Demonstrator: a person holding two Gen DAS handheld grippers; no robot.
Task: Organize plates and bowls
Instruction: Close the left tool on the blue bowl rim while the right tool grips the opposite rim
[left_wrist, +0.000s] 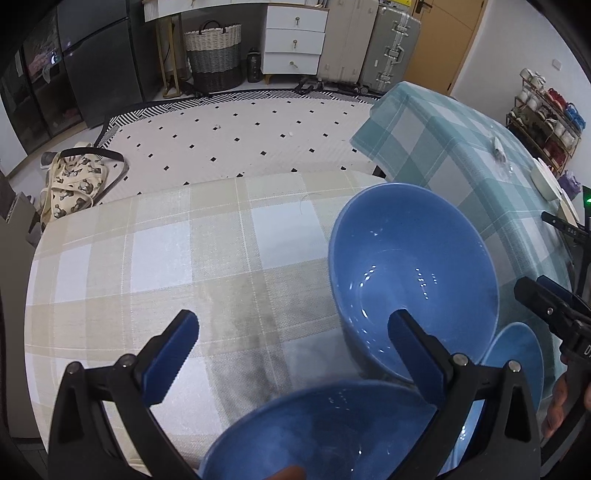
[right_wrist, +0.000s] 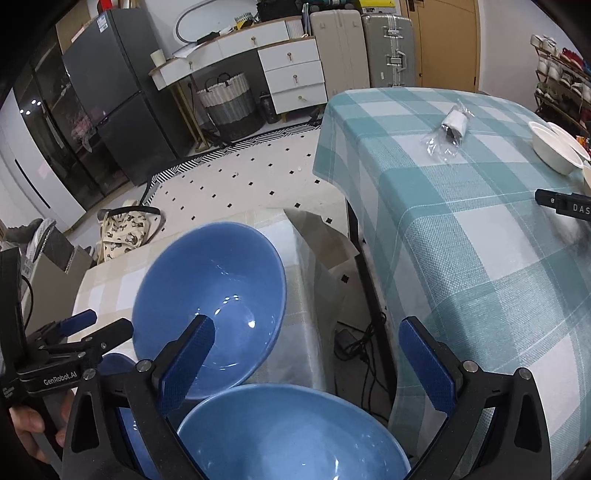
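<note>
Both grippers hang over the beige-check table (left_wrist: 155, 258), neither holding anything. Left gripper (left_wrist: 291, 354) is spread wide – its right finger sits over the inside of the far blue bowl (left_wrist: 413, 273), left finger over bare cloth, so the rim is between them but no clamp. Right gripper (right_wrist: 306, 362) is also wide open, its left finger in front of that same bowl (right_wrist: 210, 291), right finger over the gap toward the teal-check table (right_wrist: 461, 221).

Progress: early to mid, judging by layout. Blue pieces are already clustered at the beige table's near right corner – far blue bowl, a near blue bowl (right_wrist: 291, 435) right under the cameras, and a small blue dish (left_wrist: 517, 354) just beside them at the right edge. None look nested yet; far bowl seems to lean against or on the near one, exact contact can't be told. Left to do: stack the blue bowls, and prob. deal w/ the white bowl (right_wrist: 554, 151) plus whatever sits behind it at the teal table's far right edge, well apart from the blue group.

Look: blue bowls are glossy glazed ceramic, deep, wide-rimmed, empty, w/ ceiling-light glints inside – likely slippery at the rim. The white one is shallower, matte-looking, empty. A crumpled clear wrapper (right_wrist: 448, 134) lies near the teal table's far edge.
</note>
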